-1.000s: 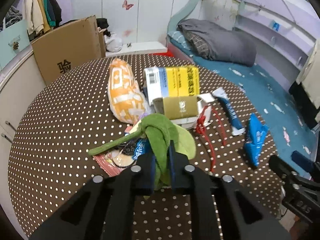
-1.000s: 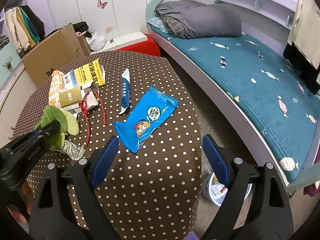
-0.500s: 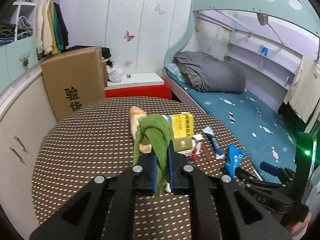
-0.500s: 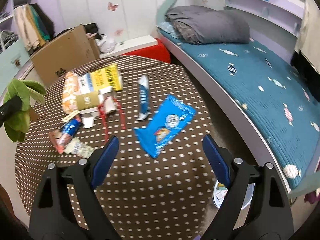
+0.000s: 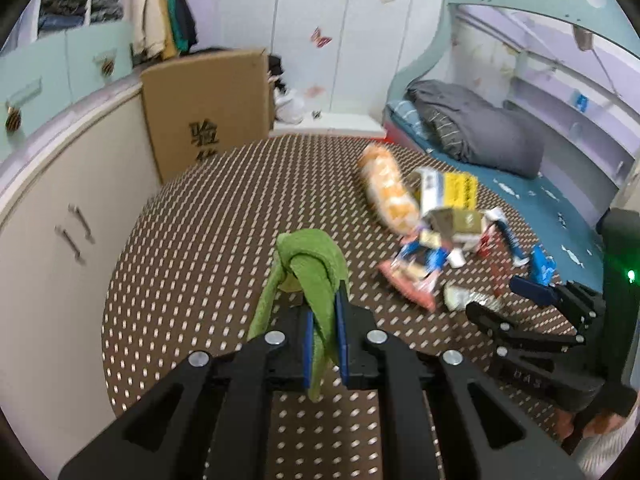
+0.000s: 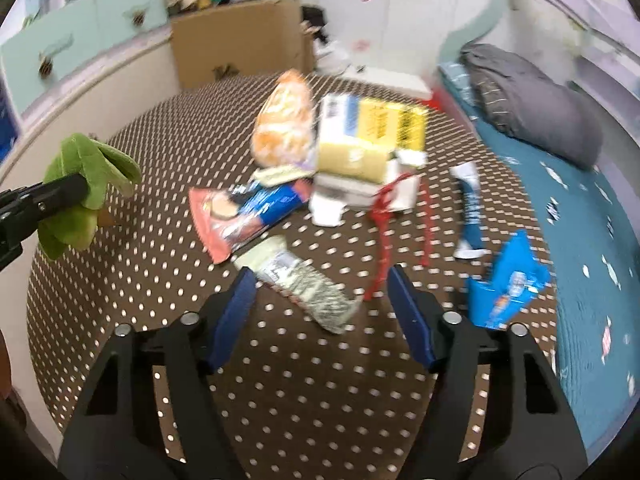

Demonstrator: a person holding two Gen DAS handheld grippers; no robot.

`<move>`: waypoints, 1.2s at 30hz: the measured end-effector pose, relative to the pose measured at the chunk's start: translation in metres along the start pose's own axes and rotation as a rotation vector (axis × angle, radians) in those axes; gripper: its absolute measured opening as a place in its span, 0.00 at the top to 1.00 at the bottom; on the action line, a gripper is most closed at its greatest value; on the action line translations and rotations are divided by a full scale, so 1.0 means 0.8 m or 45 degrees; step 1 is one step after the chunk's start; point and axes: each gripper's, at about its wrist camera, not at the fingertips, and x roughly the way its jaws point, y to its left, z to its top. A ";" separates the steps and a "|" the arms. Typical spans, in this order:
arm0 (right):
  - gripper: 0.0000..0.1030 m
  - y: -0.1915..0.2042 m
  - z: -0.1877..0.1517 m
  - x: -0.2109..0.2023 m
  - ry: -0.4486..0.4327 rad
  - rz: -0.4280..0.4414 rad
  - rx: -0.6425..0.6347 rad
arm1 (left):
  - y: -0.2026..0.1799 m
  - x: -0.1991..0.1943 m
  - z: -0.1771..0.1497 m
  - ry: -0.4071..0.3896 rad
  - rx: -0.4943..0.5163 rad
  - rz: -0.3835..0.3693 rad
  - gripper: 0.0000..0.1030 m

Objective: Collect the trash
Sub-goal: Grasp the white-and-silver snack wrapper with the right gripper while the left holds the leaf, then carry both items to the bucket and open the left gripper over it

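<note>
My left gripper is shut on a green cloth and holds it above the left part of the dotted brown table; the cloth also shows in the right wrist view. My right gripper is open and empty, hovering just above a grey-white wrapper. A pile of trash lies beyond it: a red and blue wrapper, an orange bag, a yellow box, red cord, a blue tube and a blue packet.
A cardboard box stands behind the table beside pale cabinets. A bed with a teal sheet and grey bedding runs along the right. The table edge drops off close to the blue packet.
My left gripper has swung left with the green cloth, away from the pile. My right gripper has moved left and down, from the blue packet to over the grey-white wrapper.
</note>
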 end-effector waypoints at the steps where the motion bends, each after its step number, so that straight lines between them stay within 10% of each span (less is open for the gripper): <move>1: 0.40 0.002 0.000 0.009 0.025 0.017 -0.011 | 0.003 0.002 -0.004 0.011 -0.007 0.003 0.91; 4: 0.41 0.000 0.003 0.016 0.026 0.020 -0.010 | 0.007 0.008 -0.015 0.036 -0.013 0.013 0.91; 7: 0.76 -0.006 0.007 0.015 0.043 0.004 0.014 | 0.007 0.008 -0.019 0.043 -0.017 0.006 0.91; 10: 0.82 -0.016 0.005 0.012 0.072 0.030 0.052 | 0.000 0.006 -0.019 0.038 -0.008 -0.012 0.91; 36: 0.86 -0.108 -0.047 -0.091 -0.070 -0.004 0.407 | -0.143 -0.009 -0.012 -0.007 0.235 -0.208 0.91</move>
